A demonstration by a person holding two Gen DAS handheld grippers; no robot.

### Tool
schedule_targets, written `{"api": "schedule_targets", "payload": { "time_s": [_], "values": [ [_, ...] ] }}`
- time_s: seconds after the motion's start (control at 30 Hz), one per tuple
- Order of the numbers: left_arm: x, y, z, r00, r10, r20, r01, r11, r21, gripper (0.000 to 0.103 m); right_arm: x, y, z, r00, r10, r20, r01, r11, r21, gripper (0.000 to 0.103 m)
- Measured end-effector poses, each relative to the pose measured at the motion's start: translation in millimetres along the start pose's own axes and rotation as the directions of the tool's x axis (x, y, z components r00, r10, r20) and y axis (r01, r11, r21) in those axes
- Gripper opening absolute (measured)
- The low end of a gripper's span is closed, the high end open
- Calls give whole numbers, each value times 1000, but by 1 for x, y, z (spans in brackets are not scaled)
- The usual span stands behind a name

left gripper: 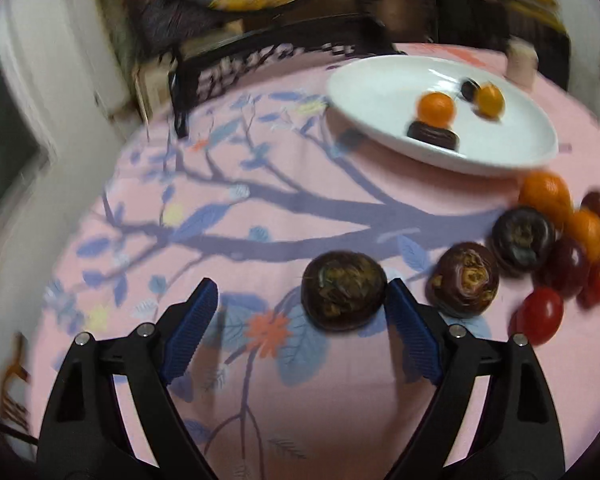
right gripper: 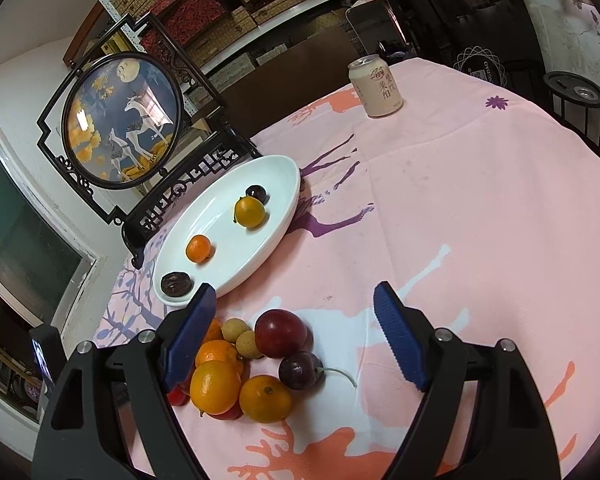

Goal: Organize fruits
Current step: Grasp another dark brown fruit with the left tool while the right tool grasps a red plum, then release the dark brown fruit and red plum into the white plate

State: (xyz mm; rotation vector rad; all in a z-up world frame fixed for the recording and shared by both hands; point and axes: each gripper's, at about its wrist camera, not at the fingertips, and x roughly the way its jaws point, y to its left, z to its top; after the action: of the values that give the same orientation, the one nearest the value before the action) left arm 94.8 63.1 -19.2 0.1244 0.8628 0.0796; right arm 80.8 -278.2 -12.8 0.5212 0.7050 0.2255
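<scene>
A pink cloth printed with purple branches, blue leaves and orange deer shapes covers the worktop (right gripper: 480, 200). Behind it stand a black carved frame holding a round deer painting (right gripper: 122, 120), shelves of woven boxes, and a white wall; a beige drink can (right gripper: 375, 86) stands upright near the far edge.

The oval white dish (right gripper: 236, 224), glossy and shallow, lies with its long axis running from the near left to the far right in the right wrist view. In it sit a small orange (right gripper: 199, 249), a yellow-orange fruit (right gripper: 251, 211), a dark plum (right gripper: 256, 193) and a wrinkled dark brown fruit (right gripper: 176, 283).

The left gripper (left gripper: 300, 306) has its ribbed blue fingers spread, with a rough dark brown fruit (left gripper: 343, 290) between them, just beside the right finger; whether they touch is unclear. Two similar fruits lie beside it.

The right gripper (right gripper: 296, 332) hangs above a loose pile of fruits (right gripper: 246, 364) just beside the dish, smooth oranges, red plums and pale longans, its fingers wide apart.
</scene>
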Motion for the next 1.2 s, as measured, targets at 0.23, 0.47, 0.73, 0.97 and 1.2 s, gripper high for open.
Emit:
{"api": "schedule_targets", "payload": {
  "time_s": [0.23,0.47,0.73,0.97,1.2],
  "values": [
    [3,-14,1,999,-44,-1,44,997,66,85,16,6,-9,994,43,-96,-46,999,-26,81],
    [4,-16,0,996,-92,-5,92,995,43,57,31,8,-14,988,40,-150,-45,999,-28,75],
    [1,-19,1,993,-121,0,121,992,41,43,54,9,-17,976,37,-215,-42,999,-16,63],
    [-2,-18,2,991,-130,16,130,991,37,43,57,9,-20,974,28,-223,-38,999,-39,37],
    [-15,-17,11,986,-154,57,153,988,16,43,28,18,-11,995,28,-90,-35,997,-75,37]
  ]
}}
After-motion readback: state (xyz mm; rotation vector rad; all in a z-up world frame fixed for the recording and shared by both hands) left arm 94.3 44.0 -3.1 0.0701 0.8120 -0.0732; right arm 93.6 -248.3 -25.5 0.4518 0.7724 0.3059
